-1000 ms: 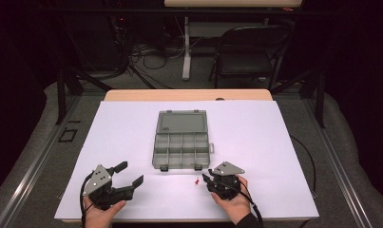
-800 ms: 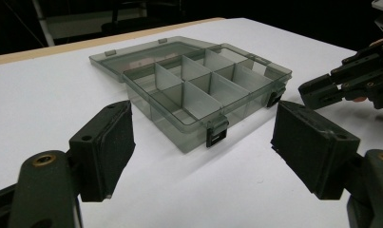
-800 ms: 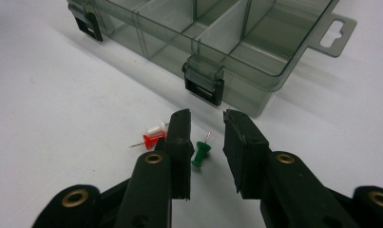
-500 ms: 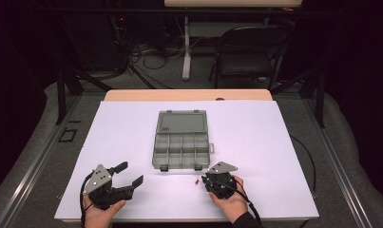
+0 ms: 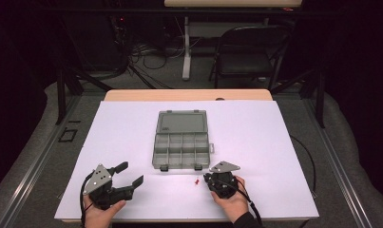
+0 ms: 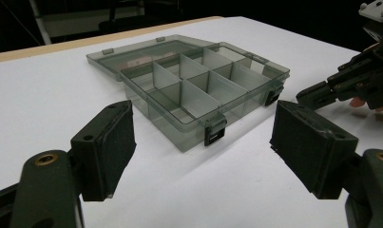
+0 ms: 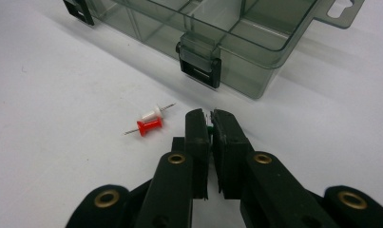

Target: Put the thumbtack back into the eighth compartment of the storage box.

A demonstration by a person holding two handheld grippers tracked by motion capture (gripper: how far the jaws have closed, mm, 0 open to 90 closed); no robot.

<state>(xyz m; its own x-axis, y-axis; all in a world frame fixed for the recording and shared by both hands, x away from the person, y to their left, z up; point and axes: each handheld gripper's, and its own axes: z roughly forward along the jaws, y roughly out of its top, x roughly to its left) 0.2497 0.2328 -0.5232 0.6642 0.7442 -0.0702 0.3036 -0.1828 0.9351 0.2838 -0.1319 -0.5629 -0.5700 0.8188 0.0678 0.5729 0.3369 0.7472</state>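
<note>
Two push pins on the white table cover [image 5: 274, 142], one red [image 7: 148, 127] and one white [image 7: 153, 113], lying side by side and touching, needles pointing opposite ways, just left of the right gripper [image 7: 208, 118] as seen in its own view. Pinched between that gripper's nearly closed jaws, a small green piece [image 7: 209, 129], too hidden to name more closely. Tips low over the cover, close in front of the grey compartment box [image 7: 236, 66] and near one of its two front latches [image 7: 198, 59]. From the high view, the red pin [image 5: 196, 182] just left of the right gripper [image 5: 207, 178], both a little in front of the box's [image 5: 179, 165] right front corner; held from behind by the right hand [image 5: 232, 202]. Box open, clear lid [image 5: 182, 122] folded flat behind it, compartments seemingly bare. Farther left, near the table's front edge, the left gripper [image 5: 133, 172] in the left hand [image 5: 101, 213], jaws spread wide, holding nothing, aimed toward the box. In the left gripper view, the same wide gap [image 6: 201, 142], with the box [image 6: 179, 137] beyond it and the right gripper [image 6: 322, 92] at the far right edge.
</note>
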